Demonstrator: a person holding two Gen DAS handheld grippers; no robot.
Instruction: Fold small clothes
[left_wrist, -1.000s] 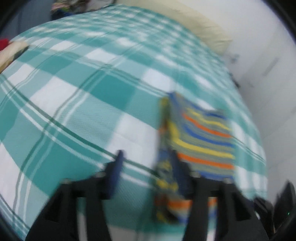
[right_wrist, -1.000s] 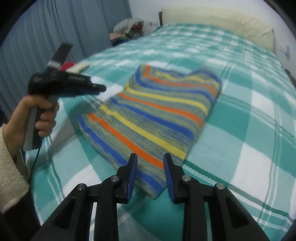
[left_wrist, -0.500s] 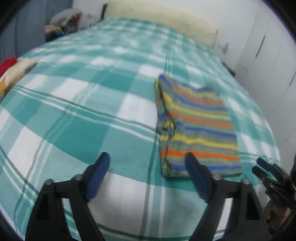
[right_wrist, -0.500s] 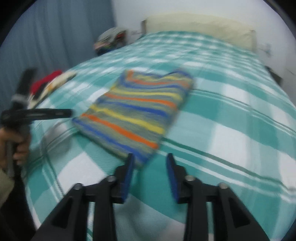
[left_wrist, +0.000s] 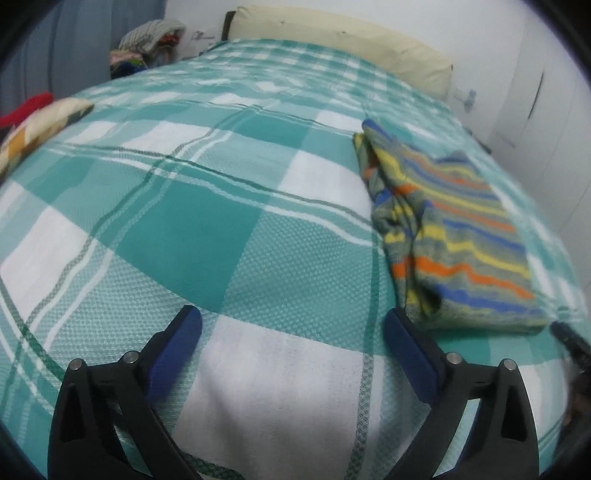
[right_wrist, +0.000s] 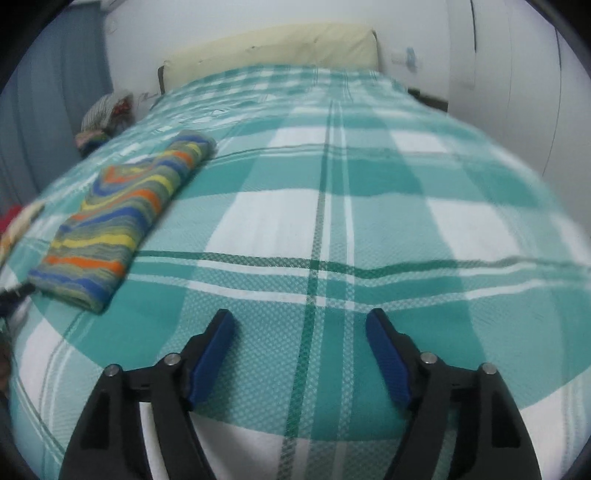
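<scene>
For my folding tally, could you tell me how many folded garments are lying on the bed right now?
1: the striped garment lies folded on the checked bedspread, right of the open left gripper. More clothes at the left edge look unfolded.

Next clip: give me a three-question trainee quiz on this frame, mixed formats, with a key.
1. True or false: the left gripper holds the striped garment.
2. The striped garment lies: A) spread flat and unfolded, B) folded on the checked bedspread, C) on the pillow.
3. Fill in: the right gripper has its jaws ____.

Key: 1 false; 2 B; 3 open.
</scene>
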